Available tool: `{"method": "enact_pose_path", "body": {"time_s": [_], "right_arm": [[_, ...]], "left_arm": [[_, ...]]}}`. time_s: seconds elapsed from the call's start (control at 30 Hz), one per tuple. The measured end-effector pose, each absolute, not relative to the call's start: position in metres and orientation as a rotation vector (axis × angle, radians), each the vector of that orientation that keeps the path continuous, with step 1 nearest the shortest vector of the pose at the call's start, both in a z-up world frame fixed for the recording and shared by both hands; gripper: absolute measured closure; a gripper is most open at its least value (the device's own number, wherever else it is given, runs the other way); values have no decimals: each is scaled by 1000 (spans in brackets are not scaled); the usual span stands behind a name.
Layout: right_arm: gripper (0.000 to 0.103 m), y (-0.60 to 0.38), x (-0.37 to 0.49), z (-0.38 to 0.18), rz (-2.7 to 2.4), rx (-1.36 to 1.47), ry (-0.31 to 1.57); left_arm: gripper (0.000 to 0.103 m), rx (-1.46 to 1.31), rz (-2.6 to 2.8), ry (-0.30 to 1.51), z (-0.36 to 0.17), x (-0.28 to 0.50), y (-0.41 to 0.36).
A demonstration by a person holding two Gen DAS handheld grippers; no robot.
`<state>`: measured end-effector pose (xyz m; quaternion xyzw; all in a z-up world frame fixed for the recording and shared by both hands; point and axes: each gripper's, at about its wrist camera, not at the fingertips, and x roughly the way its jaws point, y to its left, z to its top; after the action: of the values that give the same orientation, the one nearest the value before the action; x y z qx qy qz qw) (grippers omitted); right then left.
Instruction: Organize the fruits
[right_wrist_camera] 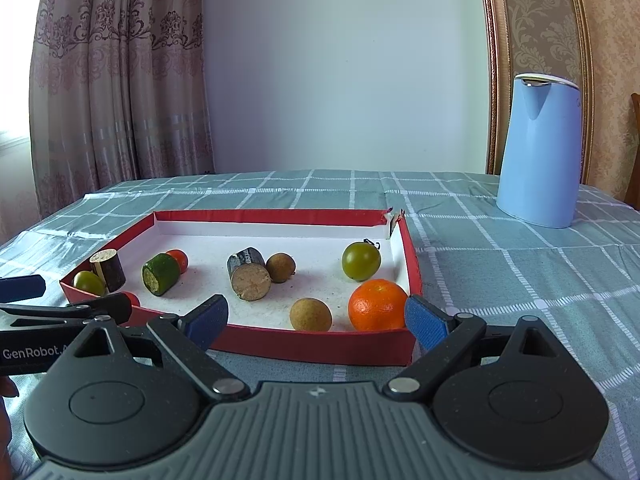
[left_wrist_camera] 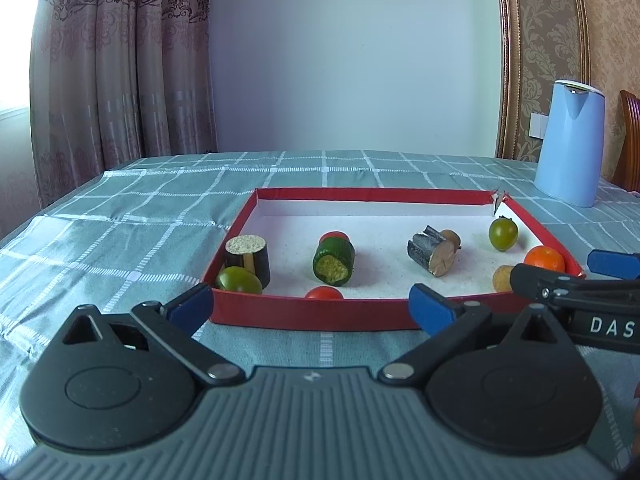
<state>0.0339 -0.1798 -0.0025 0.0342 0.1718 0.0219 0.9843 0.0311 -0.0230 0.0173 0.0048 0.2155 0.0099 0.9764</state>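
Right gripper (right_wrist_camera: 316,322) spread wide, empty, poised at near rim of red tray (right_wrist_camera: 304,344); orange (right_wrist_camera: 377,304) dead ahead, just inside near right corner. Left gripper (left_wrist_camera: 310,306) equally wide, farther left, less handy.

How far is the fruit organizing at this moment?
Nothing looks sorted yet: the orange, green tomato and the other pieces lie scattered in the red tray. In hand: nothing; the left gripper and right gripper are open before its near wall. All picking remains.
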Motion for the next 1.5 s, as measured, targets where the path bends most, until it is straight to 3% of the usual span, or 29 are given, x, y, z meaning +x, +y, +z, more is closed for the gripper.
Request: {"method": "enact_pose_path", "body": {"time_s": [1.5], "right_arm": [[7,-179,34,-3,70,75,378]], "left_arm": [[0,2,26,433,17,31,-22]]}}
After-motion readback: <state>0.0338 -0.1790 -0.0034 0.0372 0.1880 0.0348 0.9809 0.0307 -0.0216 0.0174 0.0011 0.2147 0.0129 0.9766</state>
